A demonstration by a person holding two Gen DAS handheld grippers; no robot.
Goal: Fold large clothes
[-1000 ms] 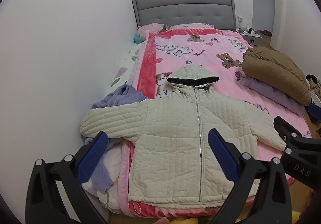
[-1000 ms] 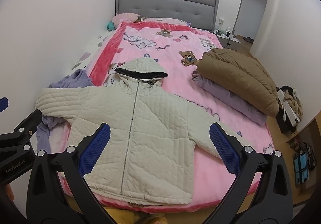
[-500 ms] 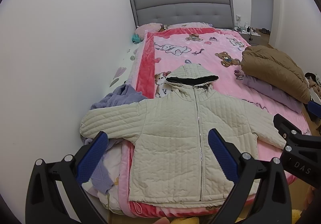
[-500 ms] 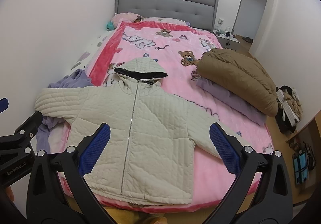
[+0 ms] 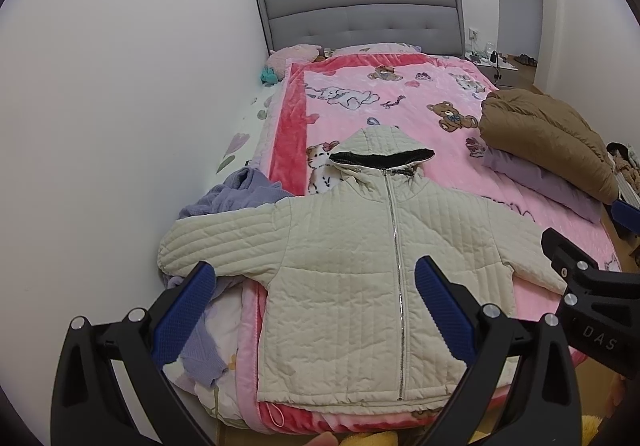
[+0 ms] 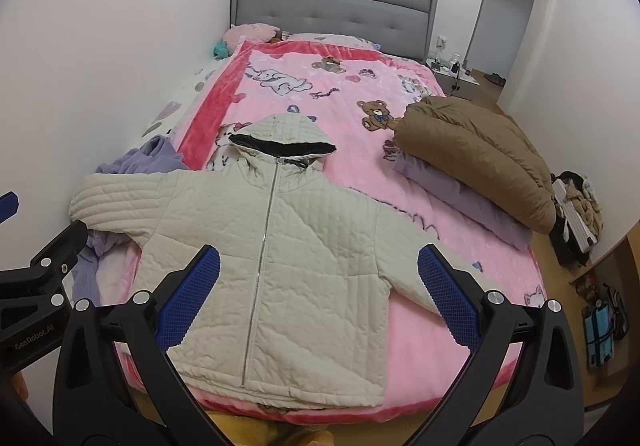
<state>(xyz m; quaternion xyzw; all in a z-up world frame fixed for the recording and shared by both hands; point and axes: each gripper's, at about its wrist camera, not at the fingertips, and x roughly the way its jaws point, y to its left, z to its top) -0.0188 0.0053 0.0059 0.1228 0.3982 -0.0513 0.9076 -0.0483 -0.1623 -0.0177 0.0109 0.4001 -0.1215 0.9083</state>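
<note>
The left gripper has 2 black plastic arms with silver screw heads and blue ribbed pads. The right gripper looks identical, its side marked "DAS"; the left's reads "GenRobot.AI".

Bright even indoor light, soft shadows, sharp focus, strong fisheye bending, dark vignetted corners
</note>
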